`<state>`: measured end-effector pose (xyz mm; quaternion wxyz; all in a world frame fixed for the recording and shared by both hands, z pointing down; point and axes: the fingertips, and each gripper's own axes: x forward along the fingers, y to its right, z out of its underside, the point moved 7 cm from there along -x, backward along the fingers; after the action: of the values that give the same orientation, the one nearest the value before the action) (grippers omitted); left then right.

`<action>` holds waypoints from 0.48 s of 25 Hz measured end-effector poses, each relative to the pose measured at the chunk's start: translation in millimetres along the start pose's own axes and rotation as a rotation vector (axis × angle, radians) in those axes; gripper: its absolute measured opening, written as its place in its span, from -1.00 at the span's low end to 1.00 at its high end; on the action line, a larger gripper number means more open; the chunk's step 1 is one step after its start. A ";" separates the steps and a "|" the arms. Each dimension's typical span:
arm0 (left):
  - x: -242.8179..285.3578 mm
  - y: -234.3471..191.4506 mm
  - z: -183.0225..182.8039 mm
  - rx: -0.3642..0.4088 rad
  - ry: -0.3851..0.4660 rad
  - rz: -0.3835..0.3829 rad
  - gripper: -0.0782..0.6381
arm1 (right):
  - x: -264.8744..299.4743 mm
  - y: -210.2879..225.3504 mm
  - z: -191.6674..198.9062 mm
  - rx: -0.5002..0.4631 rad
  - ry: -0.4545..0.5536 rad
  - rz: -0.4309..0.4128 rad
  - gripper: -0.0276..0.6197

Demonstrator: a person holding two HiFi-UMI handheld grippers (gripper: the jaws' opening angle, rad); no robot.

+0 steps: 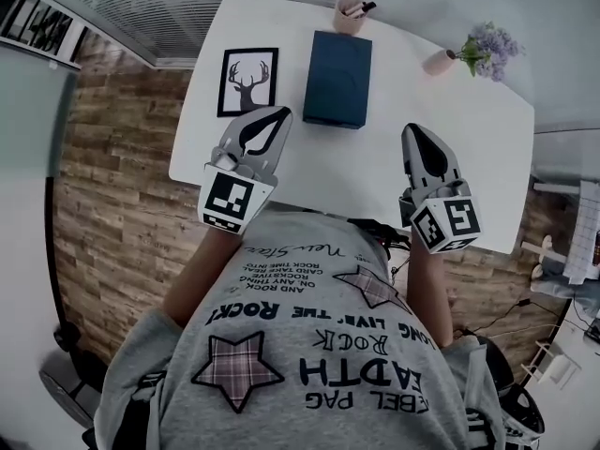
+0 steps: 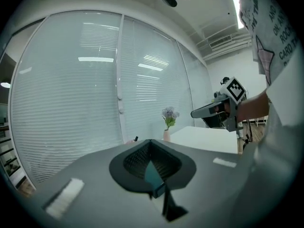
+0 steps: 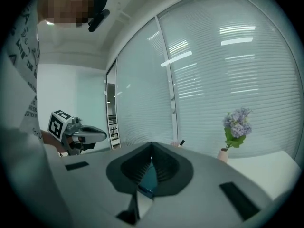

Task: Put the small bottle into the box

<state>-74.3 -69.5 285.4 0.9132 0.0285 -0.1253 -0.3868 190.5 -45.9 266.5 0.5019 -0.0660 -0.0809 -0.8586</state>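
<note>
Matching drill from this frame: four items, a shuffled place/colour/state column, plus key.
1. box
2. deer picture
3. flower vase
4. left hand-held gripper

A. far right corner of the table
B. jaws shut, nothing held
C. by the table's left edge
D. dark blue, mid-table toward the far side

Pairs: 1-D, 2-C, 3-A, 4-B

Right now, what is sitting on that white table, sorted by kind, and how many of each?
framed deer picture: 1
dark blue box: 1
cup with a pen: 1
vase of purple flowers: 1
Total: 4
</note>
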 end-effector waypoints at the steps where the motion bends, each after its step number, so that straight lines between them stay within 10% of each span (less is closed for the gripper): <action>1: -2.4 -0.1 -3.7 0.001 0.014 -0.002 -0.76 | -3.3 -1.7 -3.7 -0.004 0.015 0.008 -0.87; 12: -20.4 -3.1 -16.1 -0.036 0.080 -0.018 -0.75 | -15.0 -14.9 -27.8 -0.026 0.096 0.052 -0.87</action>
<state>-86.1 -57.8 265.1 0.9144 0.0284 -0.0815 -0.3955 183.9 -31.6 235.3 0.5264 -0.0332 -0.0437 -0.8485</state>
